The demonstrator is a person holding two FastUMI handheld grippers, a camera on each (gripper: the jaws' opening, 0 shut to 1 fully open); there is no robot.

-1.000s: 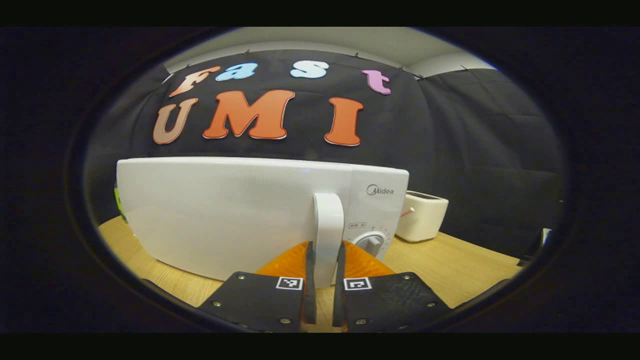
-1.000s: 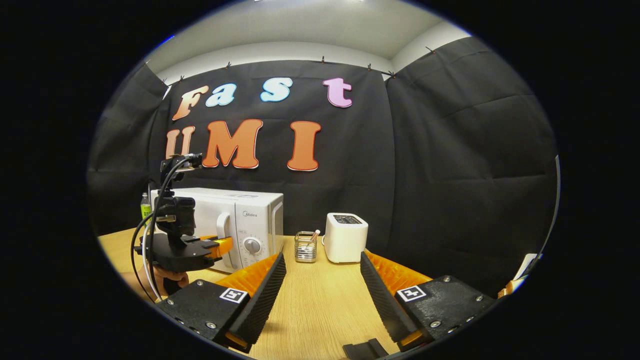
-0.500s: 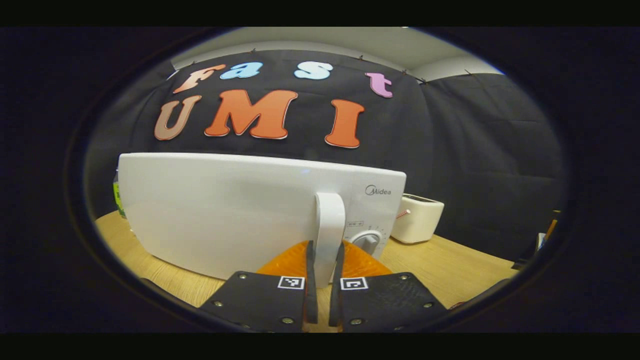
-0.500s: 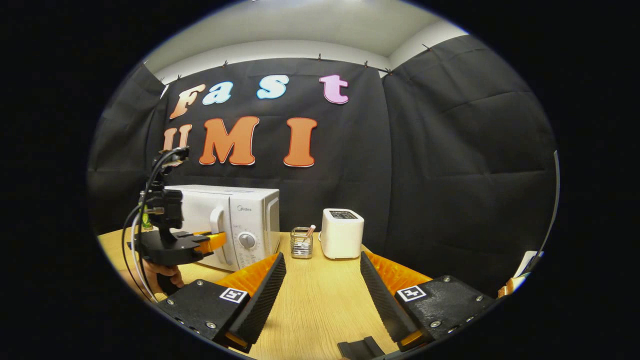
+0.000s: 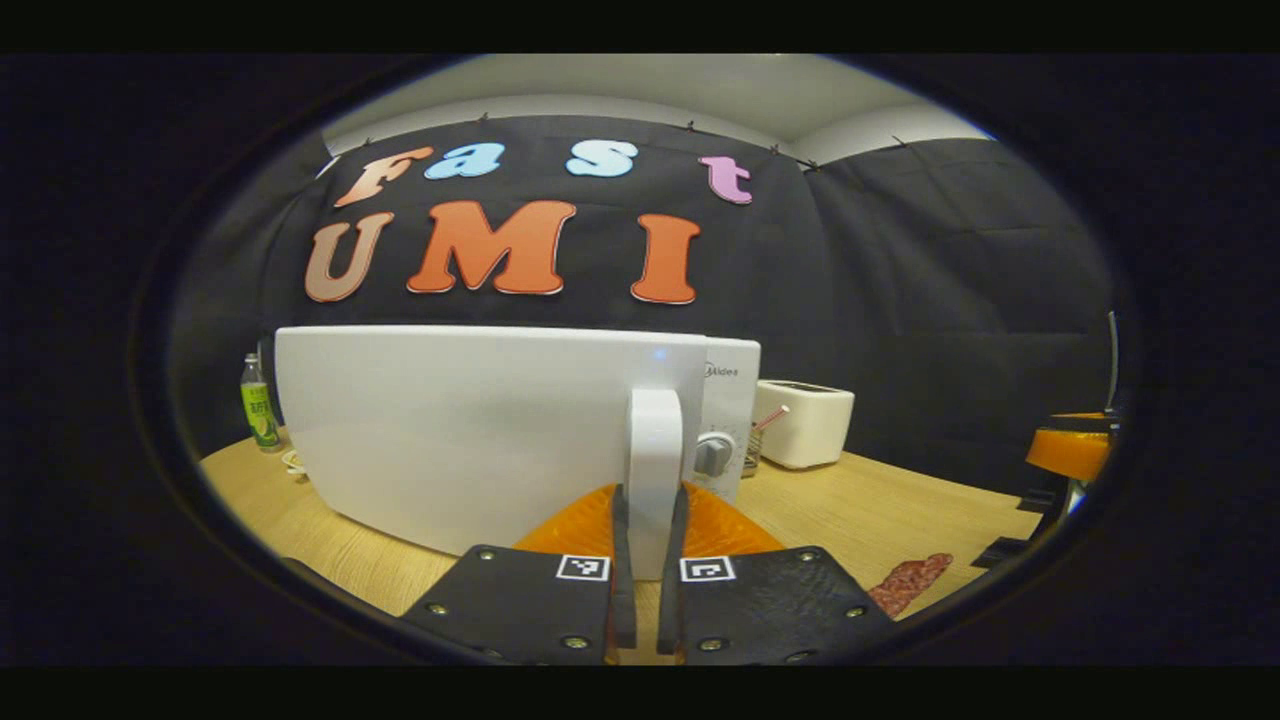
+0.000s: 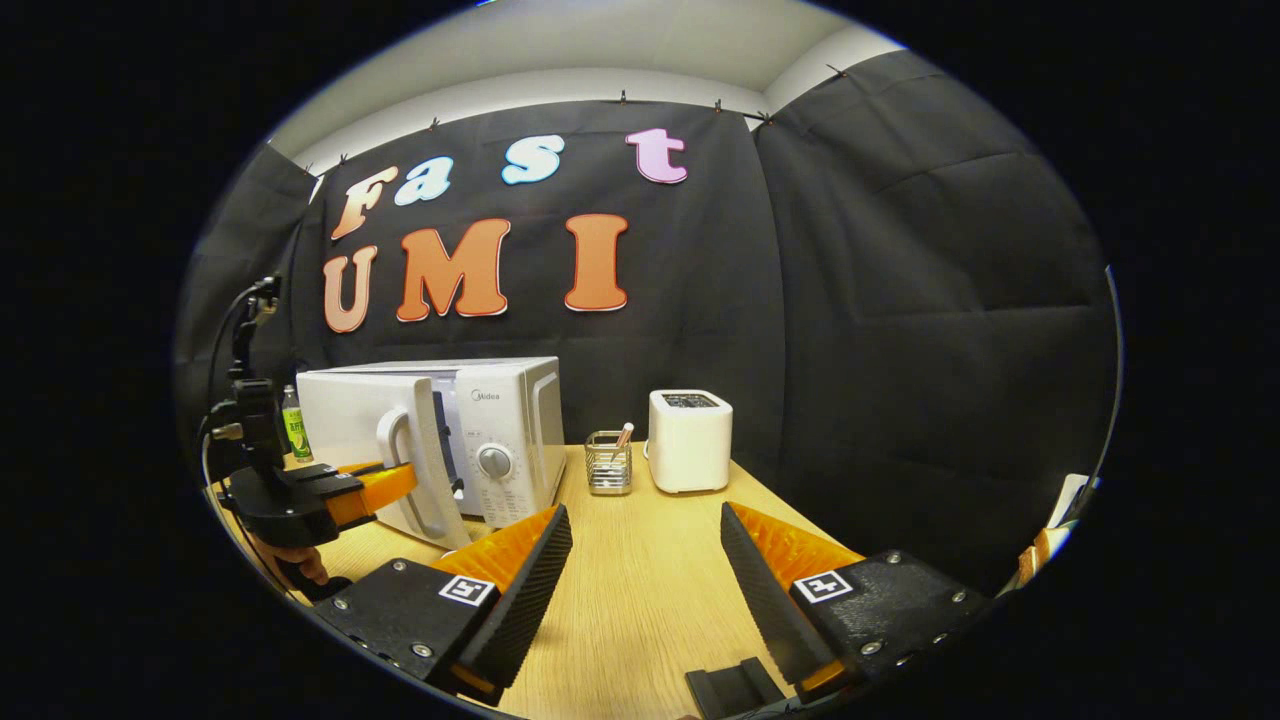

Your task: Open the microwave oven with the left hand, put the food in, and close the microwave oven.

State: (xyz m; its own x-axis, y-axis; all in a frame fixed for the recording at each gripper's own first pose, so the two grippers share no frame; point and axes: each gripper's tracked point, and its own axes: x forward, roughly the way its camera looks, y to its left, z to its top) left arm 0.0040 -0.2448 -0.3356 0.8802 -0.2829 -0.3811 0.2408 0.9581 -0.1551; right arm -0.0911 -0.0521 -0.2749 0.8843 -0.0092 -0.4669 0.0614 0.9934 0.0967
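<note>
The white microwave [image 6: 505, 425] stands on the wooden table [image 6: 640, 600] with its door [image 5: 460, 430] swung partly out. My left gripper [image 5: 650, 492] is shut on the door's white upright handle [image 5: 655, 440], one finger on each side. From the right gripper view, the left gripper [image 6: 400, 480] holds that handle [image 6: 412, 470] from the front, with a hand [image 6: 290, 568] below it. A reddish piece of food [image 5: 908, 582] lies on the table to the right. My right gripper [image 6: 644, 512] hangs open over the table, nothing between its fingers.
A white toaster [image 6: 690, 440] and a wire holder with sticks [image 6: 608, 463] stand right of the microwave. A green-labelled bottle [image 5: 258, 402] stands at its left. A small black part [image 6: 730, 688] lies near the table's front edge.
The microwave door has swung from closed to partly open, pulled by my left gripper on its handle. The left gripper has moved back and leftwards. My right gripper stayed open, almost still.
</note>
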